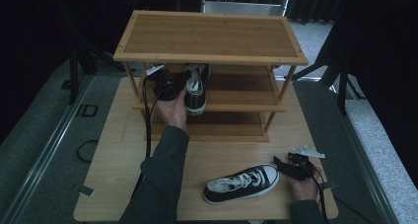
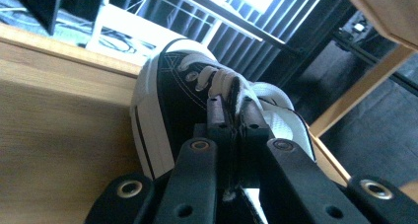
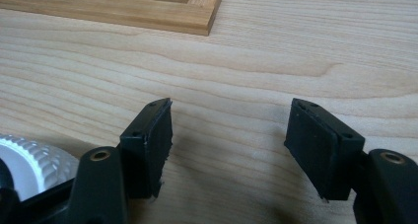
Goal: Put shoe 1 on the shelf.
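Note:
A black sneaker with white laces (image 1: 195, 88) stands on the middle shelf of a three-tier bamboo rack (image 1: 212, 34), heel toward me. My left gripper (image 1: 181, 82) is shut on its upper edge; in the left gripper view the jaws pinch the shoe (image 2: 165, 95) near the tongue and laces. A second black sneaker (image 1: 241, 183) lies on the table (image 1: 123, 150) at the front, toe pointing right. My right gripper (image 1: 279, 162) is open just beyond that toe. In the right gripper view the white toe cap (image 3: 29, 160) shows beside the left jaw, with bare wood between the jaws.
The rack stands at the back middle of the table; its bottom frame (image 3: 148, 12) lies ahead of the right gripper. Cables trail from both grippers over the table. Dark floor and stands surround the table.

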Demonstrator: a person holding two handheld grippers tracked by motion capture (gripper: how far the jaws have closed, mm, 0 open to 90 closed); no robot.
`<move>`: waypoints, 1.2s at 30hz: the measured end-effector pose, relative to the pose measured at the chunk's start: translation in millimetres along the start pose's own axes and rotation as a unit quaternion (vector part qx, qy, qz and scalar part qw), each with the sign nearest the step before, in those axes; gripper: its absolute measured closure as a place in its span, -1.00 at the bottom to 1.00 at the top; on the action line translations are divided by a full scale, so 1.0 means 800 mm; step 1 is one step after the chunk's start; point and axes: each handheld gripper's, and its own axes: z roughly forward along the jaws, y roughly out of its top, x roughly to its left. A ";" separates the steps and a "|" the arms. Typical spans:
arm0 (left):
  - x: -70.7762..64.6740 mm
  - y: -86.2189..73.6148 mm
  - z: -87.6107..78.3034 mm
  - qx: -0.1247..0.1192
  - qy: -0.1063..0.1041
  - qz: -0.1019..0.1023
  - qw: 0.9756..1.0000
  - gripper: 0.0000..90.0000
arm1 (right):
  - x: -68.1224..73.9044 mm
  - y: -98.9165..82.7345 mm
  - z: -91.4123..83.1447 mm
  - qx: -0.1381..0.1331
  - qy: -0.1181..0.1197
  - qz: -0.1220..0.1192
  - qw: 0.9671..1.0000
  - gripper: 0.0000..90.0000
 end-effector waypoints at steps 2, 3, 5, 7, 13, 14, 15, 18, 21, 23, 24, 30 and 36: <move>0.002 0.001 0.005 0.006 0.004 -0.005 1.000 0.95 | 0.000 0.000 0.000 0.000 0.000 0.000 1.000 -0.25; 0.003 0.001 0.006 0.007 0.006 -0.008 1.000 0.95 | 0.000 0.000 0.000 0.000 0.001 0.000 1.000 -0.25; 0.004 0.002 0.009 0.009 0.009 -0.008 1.000 0.95 | 0.000 0.000 0.000 0.000 0.001 0.000 1.000 -0.25; 0.003 0.002 0.012 0.011 0.008 -0.012 1.000 0.95 | 0.000 0.000 0.000 0.000 0.001 0.000 1.000 -0.25; 0.012 0.003 0.012 0.036 0.002 0.013 0.999 0.94 | 0.000 0.000 0.000 -0.001 0.001 0.000 1.000 -0.25; 0.013 0.003 0.011 0.040 0.002 0.017 0.999 0.95 | 0.000 0.000 0.000 -0.001 0.001 0.000 1.000 -0.25; 0.013 0.003 0.012 0.041 0.003 0.018 0.999 0.94 | 0.000 0.000 0.000 -0.001 0.001 0.000 1.000 -0.25; 0.011 0.002 0.015 0.024 0.006 -0.005 1.000 0.94 | 0.000 0.000 0.000 -0.001 0.001 0.000 1.000 -0.25; 0.013 0.002 0.016 0.023 0.004 0.000 1.000 0.94 | 0.000 0.000 0.000 0.000 0.002 0.001 1.000 -0.25; 0.012 0.003 0.018 0.012 0.004 -0.007 1.000 0.94 | 0.000 0.000 0.000 0.000 0.002 0.000 1.000 -0.25; 0.017 0.002 0.014 0.031 0.001 0.016 0.999 0.93 | 0.000 0.000 0.000 0.000 0.002 0.000 1.000 -0.25; 0.014 -0.002 0.011 0.006 0.010 0.007 1.000 0.58 | 0.000 0.000 0.000 0.000 0.002 0.000 1.000 -0.25; 0.015 -0.011 -0.011 -0.009 0.003 0.019 1.000 0.42 | 0.000 0.000 0.000 0.001 0.001 -0.001 1.000 -0.25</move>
